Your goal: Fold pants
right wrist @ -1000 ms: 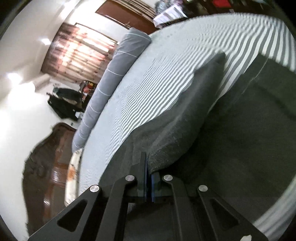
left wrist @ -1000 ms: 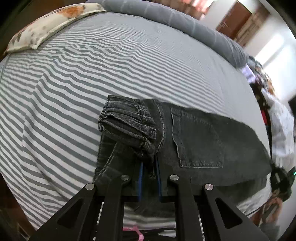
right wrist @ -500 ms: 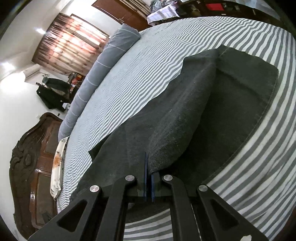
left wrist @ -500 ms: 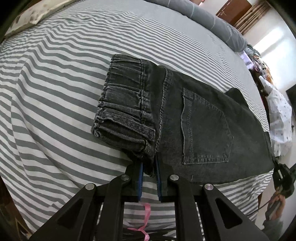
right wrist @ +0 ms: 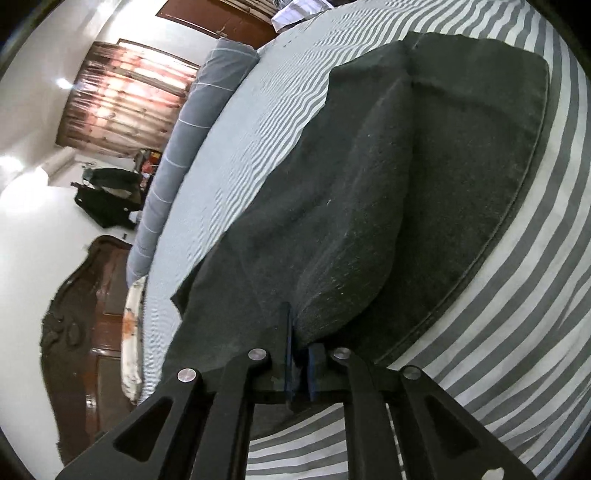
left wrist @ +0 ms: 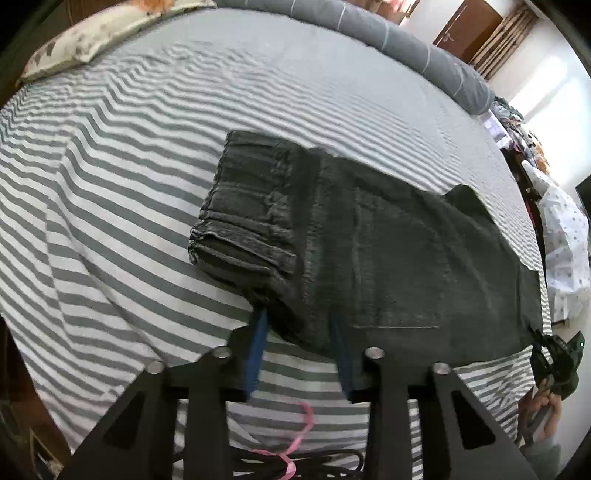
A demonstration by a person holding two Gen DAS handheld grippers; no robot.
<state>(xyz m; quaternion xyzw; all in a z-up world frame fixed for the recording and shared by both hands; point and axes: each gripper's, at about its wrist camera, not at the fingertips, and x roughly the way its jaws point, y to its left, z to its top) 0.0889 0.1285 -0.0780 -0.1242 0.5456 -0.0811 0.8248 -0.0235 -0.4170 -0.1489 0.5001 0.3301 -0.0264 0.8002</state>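
- Dark grey denim pants point(left wrist: 369, 258) lie folded on a bed with a grey-and-white striped sheet point(left wrist: 110, 221). The gathered waistband sits to the left in the left wrist view; a back pocket faces up, and the legs run off to the right.
- The left gripper point(left wrist: 299, 325) is at the near edge of the waistband. Its blue-padded jaws have just been opening and now stand apart, with the denim edge between them and a gap at the left pad, so the cloth is released.
- The right gripper point(right wrist: 301, 354) is at the leg end, where one layer bulges over another. Its jaws have just eased slightly open; a fold of denim sits in the narrow gap, and I cannot tell whether the pads press it.
- A grey bolster point(left wrist: 388, 33) lies along the far edge of the bed, and a floral pillow point(left wrist: 92, 40) lies at the top left.
- A carved wooden headboard point(right wrist: 85, 314) and a curtained window point(right wrist: 122, 96) show in the right wrist view.
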